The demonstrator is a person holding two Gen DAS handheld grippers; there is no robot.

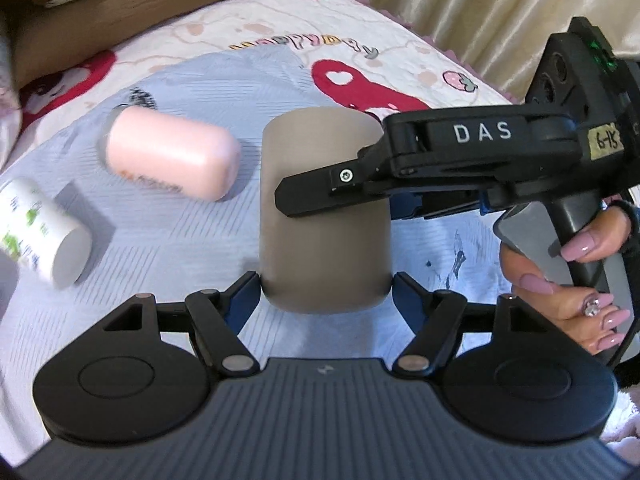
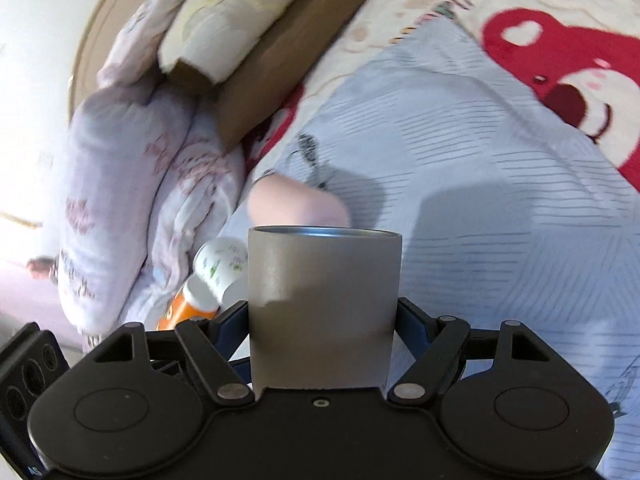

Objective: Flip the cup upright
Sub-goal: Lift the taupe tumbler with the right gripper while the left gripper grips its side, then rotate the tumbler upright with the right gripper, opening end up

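Taupe metal cup (image 1: pixel 324 216) held off striped blue cloth (image 1: pixel 168 240), clamped by both tools; left gripper (image 1: pixel 325 286) pinches closed end, right gripper (image 2: pixel 323 312) grips wall (rim faces away from its camera); advice: rotate slowly, loosen one tool before turning.

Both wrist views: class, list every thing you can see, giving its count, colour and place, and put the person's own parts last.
cup: one, grey-brown, between both tongs over the blue cloth
pink bottle: one, pale pink, lying on its side left of the cup
white bottle: one, white with green print, lying at the far left
orange item: one, orange, partly hidden under the white bottle; too blurred to name
blue cloth: one, pale blue striped, spread on the bedspread
bedspread: one, cream with red cartoon print
pillows: several, pale lilac and cream, stacked at the bed's head
left tongs: black, around the cup
right tongs: black, around the cup
hand: one, pink nails, on the right tongs' handle
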